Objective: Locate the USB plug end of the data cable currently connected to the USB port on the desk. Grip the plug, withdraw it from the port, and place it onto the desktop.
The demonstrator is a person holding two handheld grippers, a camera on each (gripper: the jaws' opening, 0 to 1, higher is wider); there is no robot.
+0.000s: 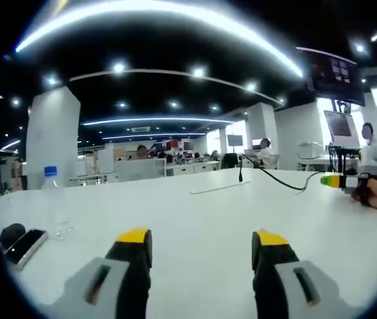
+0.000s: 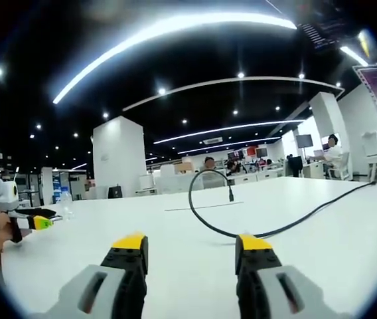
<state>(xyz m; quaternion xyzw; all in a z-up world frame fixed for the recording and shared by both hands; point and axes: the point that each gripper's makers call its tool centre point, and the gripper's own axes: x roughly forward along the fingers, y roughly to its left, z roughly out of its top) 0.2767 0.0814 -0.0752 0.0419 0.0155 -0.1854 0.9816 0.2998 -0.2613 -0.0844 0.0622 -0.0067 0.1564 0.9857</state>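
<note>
Black cable (image 2: 205, 219) looped to the upright plug (image 2: 231, 194) ahead; both the left gripper (image 1: 202, 240) and right gripper (image 2: 190, 244) stood apart, empty; the right should approach squarely

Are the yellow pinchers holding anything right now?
No, nothing. The left gripper and the right gripper both have their jaws open with only the white desk between them. The black cable lies untouched, its plug standing in the desk.

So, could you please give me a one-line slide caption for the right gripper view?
Open right gripper hovers over the white desk, facing the black cable looping up to its plug.
</note>
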